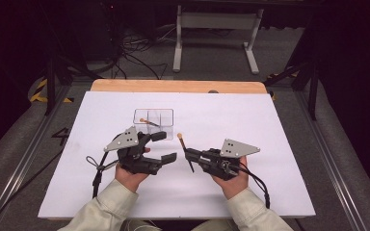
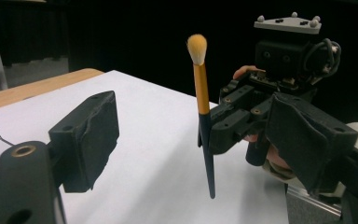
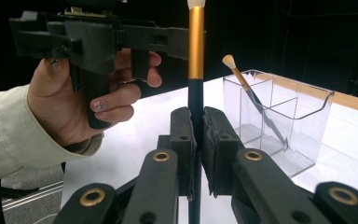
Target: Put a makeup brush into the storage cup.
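My right gripper (image 1: 190,156) is shut on a makeup brush (image 1: 183,149) with a black handle, gold ferrule and pale tip. The brush (image 3: 196,70) stands upright between the closed jaws in the right gripper view, and the left gripper view shows the same brush (image 2: 202,98) held above the white table. My left gripper (image 1: 165,147) is open and empty, a little to the left of the brush. A clear plastic organizer (image 1: 153,123) with compartments stands beyond the left gripper. A second brush (image 3: 247,91) leans inside the organizer (image 3: 303,135).
A white sheet (image 1: 231,115) covers the table, with a wooden edge (image 1: 173,85) at the back. Beyond the table are a white stand frame (image 1: 217,33) and cables on the floor. Metal rails run along both sides.
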The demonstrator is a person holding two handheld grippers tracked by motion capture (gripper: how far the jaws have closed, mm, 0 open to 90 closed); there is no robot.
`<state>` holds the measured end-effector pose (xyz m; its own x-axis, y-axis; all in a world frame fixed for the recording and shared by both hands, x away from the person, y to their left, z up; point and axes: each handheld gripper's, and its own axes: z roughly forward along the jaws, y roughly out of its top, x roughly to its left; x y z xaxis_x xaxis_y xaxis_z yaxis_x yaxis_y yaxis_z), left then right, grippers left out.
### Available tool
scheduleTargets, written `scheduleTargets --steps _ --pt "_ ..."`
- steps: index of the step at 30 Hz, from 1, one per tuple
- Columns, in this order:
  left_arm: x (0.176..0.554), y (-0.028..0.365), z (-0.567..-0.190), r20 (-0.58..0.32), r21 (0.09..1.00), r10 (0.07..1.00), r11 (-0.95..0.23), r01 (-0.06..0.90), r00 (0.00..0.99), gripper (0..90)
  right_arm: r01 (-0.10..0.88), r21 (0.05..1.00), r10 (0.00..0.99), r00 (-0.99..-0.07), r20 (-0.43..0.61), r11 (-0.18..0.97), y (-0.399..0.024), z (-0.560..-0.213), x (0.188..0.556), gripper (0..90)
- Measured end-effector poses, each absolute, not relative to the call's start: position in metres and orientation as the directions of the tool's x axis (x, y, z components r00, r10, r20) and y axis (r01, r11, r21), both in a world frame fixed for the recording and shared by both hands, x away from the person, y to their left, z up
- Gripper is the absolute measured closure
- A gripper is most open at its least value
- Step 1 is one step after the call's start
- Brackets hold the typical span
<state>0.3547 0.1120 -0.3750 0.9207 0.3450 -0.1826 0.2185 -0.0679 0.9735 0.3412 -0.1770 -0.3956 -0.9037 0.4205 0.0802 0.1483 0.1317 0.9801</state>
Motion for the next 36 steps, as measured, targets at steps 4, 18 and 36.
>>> scheduleTargets --steps 4,18,36 --pt "0.356 0.108 -0.375 -0.205 0.969 0.341 -0.063 0.240 0.917 24.0 0.147 0.980 0.418 -0.905 0.078 0.136 -0.175 -0.397 0.340 83.3" --pt "0.355 0.097 -0.374 -0.211 0.965 0.325 -0.081 0.249 0.922 36.0 0.144 0.977 0.413 -0.908 0.069 0.154 -0.169 -0.399 0.338 83.3" --pt "0.351 0.096 -0.373 -0.206 0.960 0.335 -0.112 0.256 0.919 75.8 0.146 0.976 0.406 -0.911 0.069 0.161 -0.166 -0.401 0.335 83.3"
